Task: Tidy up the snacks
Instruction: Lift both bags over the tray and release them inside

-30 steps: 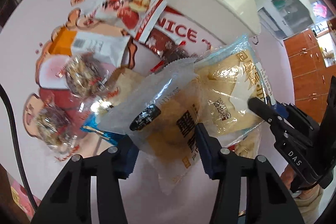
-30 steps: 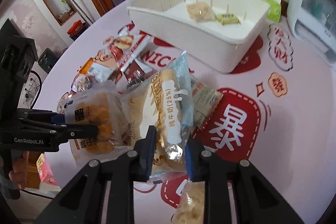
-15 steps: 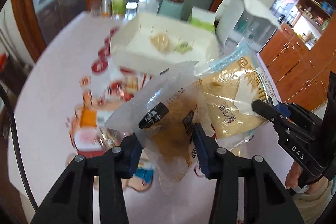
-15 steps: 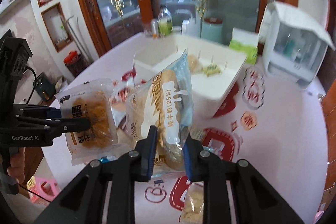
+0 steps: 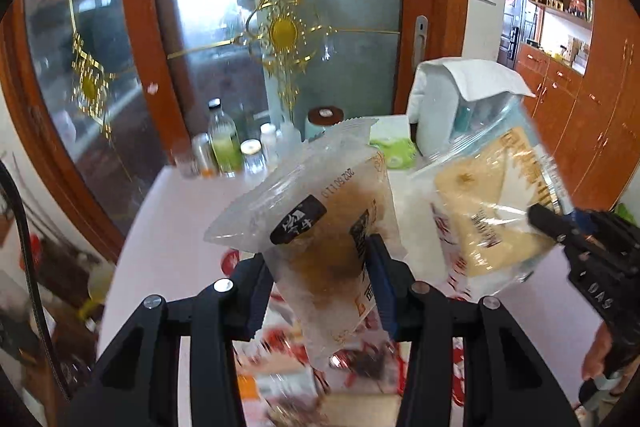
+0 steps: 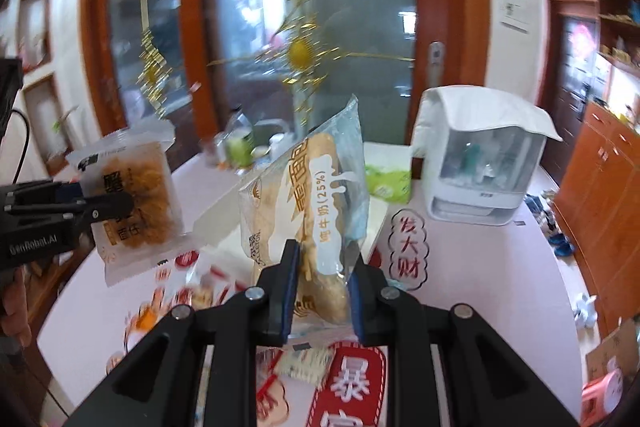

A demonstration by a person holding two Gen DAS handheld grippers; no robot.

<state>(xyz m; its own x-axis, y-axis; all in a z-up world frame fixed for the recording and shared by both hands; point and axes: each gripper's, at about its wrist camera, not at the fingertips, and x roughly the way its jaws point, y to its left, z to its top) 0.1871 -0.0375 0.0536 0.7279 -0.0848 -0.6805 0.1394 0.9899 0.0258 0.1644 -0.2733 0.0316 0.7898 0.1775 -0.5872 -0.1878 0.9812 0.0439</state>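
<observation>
A crinkled clear floss-bun packet (image 5: pixel 320 247), long axis upright, is clamped by the left tool (image 5: pixel 320 283), whose jaws have just been closing. A glossy bread packet (image 6: pixel 316 219), upright, is pinched by the right tool (image 6: pixel 322 287).

Along the worktop's (image 6: pixel 472 267) far edge stand obstacles: bottles and jars (image 5: pixel 224 151) toward the left corner, a green tissue pack (image 6: pixel 388 183) in the middle, a white appliance (image 6: pixel 480 171) at the right. Loose snack packets (image 6: pixel 304 367) clutter the near middle. The worktop's right side lies open for passage.
</observation>
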